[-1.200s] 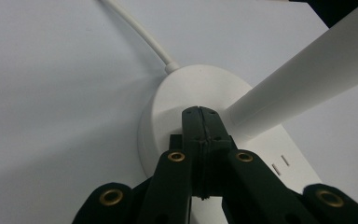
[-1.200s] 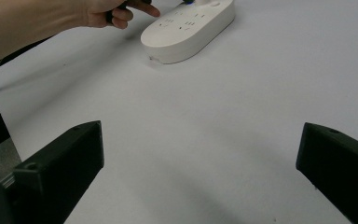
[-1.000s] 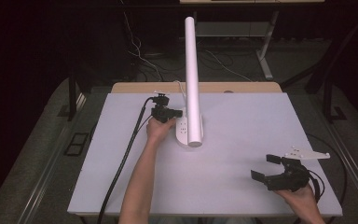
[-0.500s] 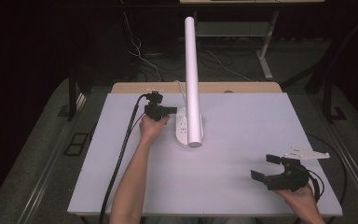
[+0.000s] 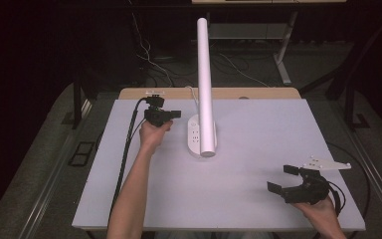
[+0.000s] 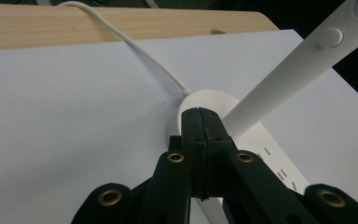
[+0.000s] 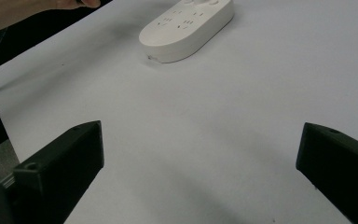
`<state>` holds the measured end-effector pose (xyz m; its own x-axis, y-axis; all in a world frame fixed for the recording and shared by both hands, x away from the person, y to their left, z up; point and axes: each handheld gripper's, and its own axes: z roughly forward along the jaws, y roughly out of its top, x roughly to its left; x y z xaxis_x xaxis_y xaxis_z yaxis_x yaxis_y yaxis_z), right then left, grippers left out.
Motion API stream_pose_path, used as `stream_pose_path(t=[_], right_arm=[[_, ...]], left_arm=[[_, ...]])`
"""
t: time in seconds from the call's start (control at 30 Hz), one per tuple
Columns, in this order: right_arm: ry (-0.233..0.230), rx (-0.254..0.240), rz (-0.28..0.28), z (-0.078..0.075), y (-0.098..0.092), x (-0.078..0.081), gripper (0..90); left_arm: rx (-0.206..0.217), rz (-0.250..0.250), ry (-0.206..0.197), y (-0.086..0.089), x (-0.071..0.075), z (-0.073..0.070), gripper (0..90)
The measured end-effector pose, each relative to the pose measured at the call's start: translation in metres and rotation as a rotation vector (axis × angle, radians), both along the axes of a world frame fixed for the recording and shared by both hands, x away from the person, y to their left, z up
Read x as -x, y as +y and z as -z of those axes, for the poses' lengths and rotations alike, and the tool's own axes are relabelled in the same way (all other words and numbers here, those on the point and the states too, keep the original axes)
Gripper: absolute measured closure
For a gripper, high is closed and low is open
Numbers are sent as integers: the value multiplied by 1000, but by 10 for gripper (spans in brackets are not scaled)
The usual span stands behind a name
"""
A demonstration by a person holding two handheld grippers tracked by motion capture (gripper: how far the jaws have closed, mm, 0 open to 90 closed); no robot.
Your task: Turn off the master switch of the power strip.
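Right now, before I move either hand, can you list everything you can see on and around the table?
Desk lamp: one, white, a tall arm rising from the base mid-table.
Lamp base: one, white, oblong, with socket slots on top, at the table's middle.
Lamp cord: one, white, running from the base over the far edge.
Table cover: one, pale grey-white sheet over a wooden top.
Floor cables: several, dark and white, behind the table.
Left gripper: one, black, jaws shut together on nothing, left of the lamp, pointing at it.
Right gripper: one, black, jaws wide open, near the table's right front corner.
Forearms: two, coming in from the near edge.
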<state>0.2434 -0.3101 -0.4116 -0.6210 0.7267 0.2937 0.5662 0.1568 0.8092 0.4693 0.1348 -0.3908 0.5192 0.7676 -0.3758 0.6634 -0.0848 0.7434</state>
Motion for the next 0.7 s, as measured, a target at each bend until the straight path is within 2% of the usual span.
stream_pose_path(t=[0.3,0.47,0.53,0.57,0.6,0.63,0.67,0.7], right_arm=[[-5,0,1,0,0,0,0],[0,-3,1,0,1,0,0],[0,-1,-1,0,1,0,0],[-2,0,-2,0,2,0,0],[-2,0,-2,0,2,0,0],[-2,-3,-3,0,2,0,0],[-2,-3,-3,0,2,0,0],[-2,-1,-4,1,2,0,0]], left_arm=[[12,-7,-40,24,13,-17,888],[34,-1,-45,38,26,-25,713],[43,0,-47,44,33,-27,678],[47,-1,-48,47,36,-27,582],[57,3,-50,49,39,-27,582],[64,7,-50,51,43,-28,507],[68,6,-48,52,46,-29,507],[71,8,-55,54,50,-29,464]])
